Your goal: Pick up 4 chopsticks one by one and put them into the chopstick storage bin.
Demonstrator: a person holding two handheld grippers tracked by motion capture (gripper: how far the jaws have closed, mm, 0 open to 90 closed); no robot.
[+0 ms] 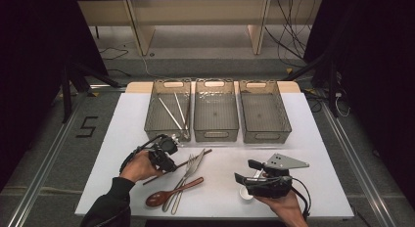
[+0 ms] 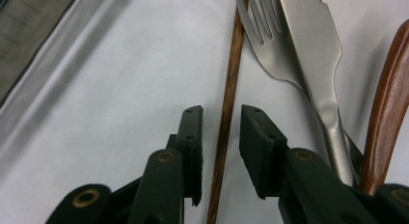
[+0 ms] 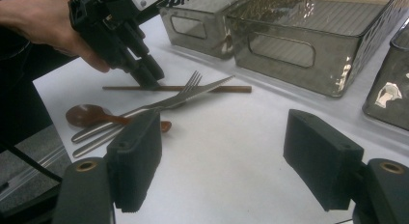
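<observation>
The left tool [image 1: 169,156] is lowered onto the white tabletop [image 1: 122,139] with its jaws straddling a brown wooden chopstick [image 2: 226,108]; in the left gripper view the jaws stand narrowly apart, one on each side of the stick, and a gap remains between each pad and the wood, so the stick is not yet pinched. The chopstick lies flat on the tabletop in front of the left tray [image 1: 168,109], running diagonally under the heads of a fork [image 1: 188,164] and a knife [image 1: 195,161]. The fork and knife lie side by side, handles toward the person, and a brown wooden spoon [image 1: 169,193] crosses their handles. In the right gripper view the left tool [image 3: 144,74] meets the chopstick toward its left end, clear of the fork tines. Three grey mesh trays stand in a row at the far side of the tabletop; the left tray holds two light-coloured chopsticks [image 1: 172,113], the middle tray [image 1: 216,112] and right tray [image 1: 265,112] show bare floors. The right tool [image 1: 244,174] rests low over the near right part of the tabletop, jaws spread wide with nothing between them, beside a small white dish [image 1: 246,193].
</observation>
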